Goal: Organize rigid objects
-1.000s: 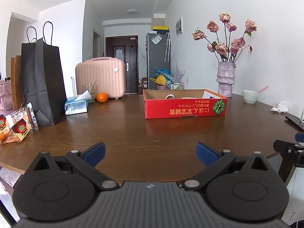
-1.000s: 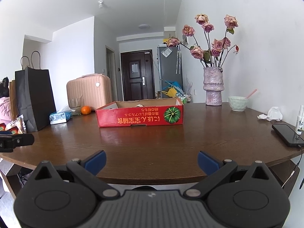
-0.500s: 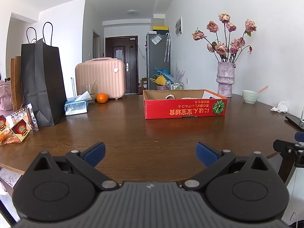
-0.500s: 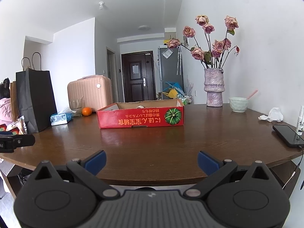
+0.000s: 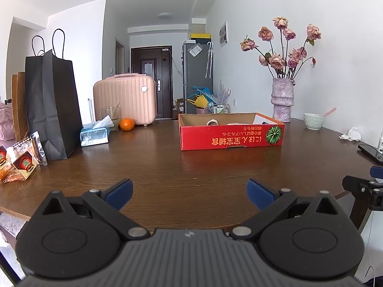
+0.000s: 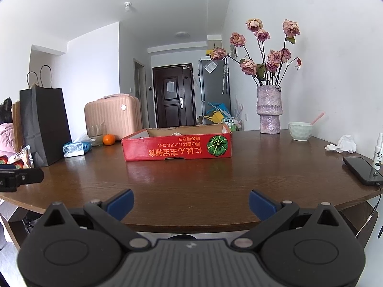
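Note:
A low red cardboard box (image 5: 231, 135) stands in the middle of the brown table (image 5: 167, 167); it also shows in the right wrist view (image 6: 177, 147). A ring-shaped object (image 5: 212, 122) and other items lie inside, mostly hidden by the box wall. My left gripper (image 5: 189, 192) is open and empty at the table's near edge. My right gripper (image 6: 190, 203) is open and empty, also at the near edge, to the right of the left one.
A black paper bag (image 5: 51, 105), snack packets (image 5: 21, 162), a tissue pack (image 5: 94, 135), a glass (image 5: 110, 118) and an orange (image 5: 126, 124) stand at the left. A vase of roses (image 6: 268, 108), a bowl (image 6: 300, 131), crumpled tissue (image 6: 342, 143), a phone (image 6: 361, 169) and a small bottle (image 6: 379, 153) are at the right.
The right gripper has drifted slightly, so the scene sits a little lower in its view. The left gripper has not moved. Both stay open.

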{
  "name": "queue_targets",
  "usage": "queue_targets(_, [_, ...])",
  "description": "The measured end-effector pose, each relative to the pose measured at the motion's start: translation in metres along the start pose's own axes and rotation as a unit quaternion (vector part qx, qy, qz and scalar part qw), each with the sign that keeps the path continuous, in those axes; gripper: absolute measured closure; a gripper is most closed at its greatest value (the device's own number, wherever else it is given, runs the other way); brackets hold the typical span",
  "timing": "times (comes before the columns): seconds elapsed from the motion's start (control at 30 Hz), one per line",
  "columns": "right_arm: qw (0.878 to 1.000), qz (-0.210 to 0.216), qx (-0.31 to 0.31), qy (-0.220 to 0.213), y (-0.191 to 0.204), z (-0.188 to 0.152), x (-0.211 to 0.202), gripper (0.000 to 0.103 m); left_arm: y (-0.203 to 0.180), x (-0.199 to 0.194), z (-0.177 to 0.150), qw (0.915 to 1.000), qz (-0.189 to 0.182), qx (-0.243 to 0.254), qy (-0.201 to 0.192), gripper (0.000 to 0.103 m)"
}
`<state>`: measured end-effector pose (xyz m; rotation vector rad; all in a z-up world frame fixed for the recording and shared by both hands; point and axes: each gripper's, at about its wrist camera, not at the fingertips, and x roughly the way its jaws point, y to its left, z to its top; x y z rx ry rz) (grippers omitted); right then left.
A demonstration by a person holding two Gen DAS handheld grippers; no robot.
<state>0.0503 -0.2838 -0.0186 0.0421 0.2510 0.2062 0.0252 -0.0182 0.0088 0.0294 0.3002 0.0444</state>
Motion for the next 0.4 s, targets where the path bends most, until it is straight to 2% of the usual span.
queue_targets(0.3, [1.0, 0.0, 0.0, 0.003, 0.0004, -0.0009, 0.0009, 0.0, 0.0019, 0.0017, 0.0009, 0.9998, 0.013, -0.015, 0.004, 0.0])
queue_targets(0.4, [1.0, 0.0, 0.0, 0.003, 0.0004, -0.0009, 0.0008, 0.0, 0.002, 0.0005, 0.0, 0.9999, 0.007, -0.014, 0.001, 0.0])
